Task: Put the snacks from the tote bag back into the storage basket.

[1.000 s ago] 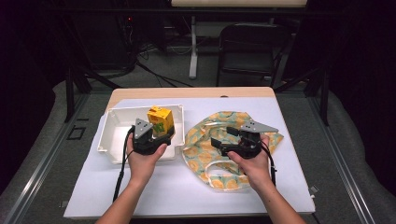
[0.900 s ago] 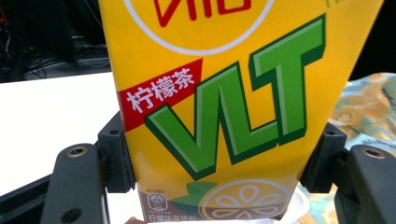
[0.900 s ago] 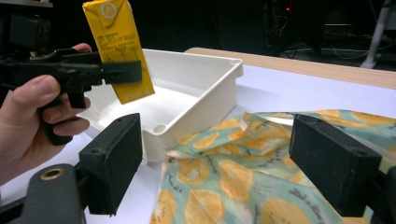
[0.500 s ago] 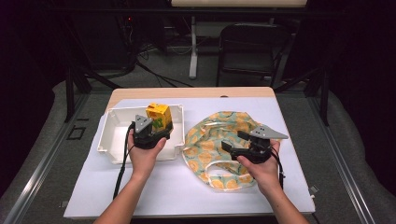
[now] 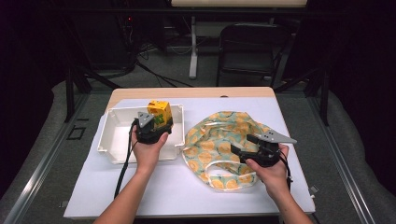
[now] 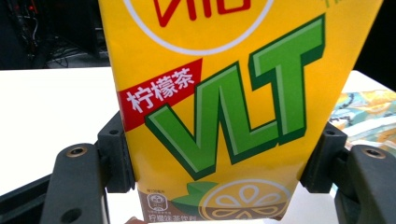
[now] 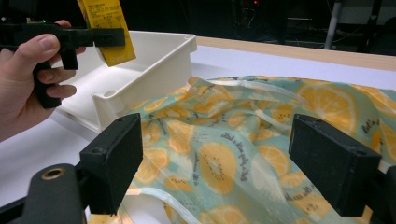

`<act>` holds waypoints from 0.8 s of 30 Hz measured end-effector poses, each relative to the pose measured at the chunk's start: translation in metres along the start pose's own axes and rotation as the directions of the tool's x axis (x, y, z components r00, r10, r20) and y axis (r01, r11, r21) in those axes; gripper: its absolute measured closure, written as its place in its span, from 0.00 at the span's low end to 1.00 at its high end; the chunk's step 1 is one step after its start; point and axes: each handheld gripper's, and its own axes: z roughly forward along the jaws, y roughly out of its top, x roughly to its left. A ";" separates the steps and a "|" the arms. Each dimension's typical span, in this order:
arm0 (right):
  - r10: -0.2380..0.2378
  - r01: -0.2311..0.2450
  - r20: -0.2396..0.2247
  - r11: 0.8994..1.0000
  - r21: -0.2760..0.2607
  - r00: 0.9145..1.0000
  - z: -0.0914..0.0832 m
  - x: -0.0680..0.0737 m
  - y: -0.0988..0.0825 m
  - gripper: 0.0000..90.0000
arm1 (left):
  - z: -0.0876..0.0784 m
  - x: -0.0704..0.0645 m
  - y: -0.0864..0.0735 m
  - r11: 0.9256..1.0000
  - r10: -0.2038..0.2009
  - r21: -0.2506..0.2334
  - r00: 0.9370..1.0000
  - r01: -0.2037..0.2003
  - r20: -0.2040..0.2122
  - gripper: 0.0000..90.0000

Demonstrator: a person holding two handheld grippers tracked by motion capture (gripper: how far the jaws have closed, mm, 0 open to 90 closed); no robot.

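A yellow lemon-tea carton (image 5: 159, 112) hangs upright over the right end of the white tray (image 5: 112, 148). My left gripper (image 5: 158, 123) is shut on it. In the left gripper view the two black pads (image 6: 116, 154) press on the sides of the carton (image 6: 224, 93). A fruit-print cloth bag (image 5: 217, 140) lies flat on the table to the right of the tray. My right gripper (image 5: 239, 152) hovers over the bag's right part, pointing left. Its jaws stand open around nothing (image 7: 224, 163), above the bag (image 7: 243, 140).
In the right gripper view the tray's near corner (image 7: 154, 65) borders the bag, and the left hand holds the carton (image 7: 105, 28) above it. A white sheet (image 5: 187, 196) covers the table. A dark chair (image 5: 252, 51) and cables stand behind the table's far edge.
My right gripper has drifted to the right and nearer, toward the bag's right edge. The left gripper with the carton has shifted a little farther over the tray.
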 end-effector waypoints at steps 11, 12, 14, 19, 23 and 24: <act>0.020 -0.020 0.015 1.000 -0.004 1.000 -0.002 -0.006 -0.002 0.20 | 0.020 0.001 0.000 1.000 -0.021 -0.001 0.999 0.021 -0.040 0.33; 0.020 -0.020 0.016 1.000 -0.005 1.000 -0.002 -0.006 -0.002 0.20 | 0.022 0.002 0.000 1.000 -0.028 0.002 0.999 0.028 -0.045 0.33; 0.018 -0.018 0.016 1.000 -0.001 1.000 -0.002 -0.007 -0.002 0.20 | 0.025 0.004 -0.001 0.999 -0.035 0.007 0.998 0.035 -0.054 0.33; 0.021 -0.021 0.020 1.000 0.005 1.000 -0.001 -0.008 -0.003 0.20 | 0.032 0.010 -0.002 0.998 -0.050 0.024 0.995 0.053 -0.085 0.33; 0.027 -0.027 0.022 1.000 0.008 0.999 -0.001 -0.009 -0.004 0.20 | 0.036 0.013 0.000 0.996 -0.085 0.032 0.993 0.088 -0.088 0.33; 0.031 -0.032 0.023 0.999 0.005 0.999 0.000 -0.009 -0.004 0.20 | 0.037 0.013 0.000 0.995 -0.091 0.023 0.992 0.093 -0.089 0.33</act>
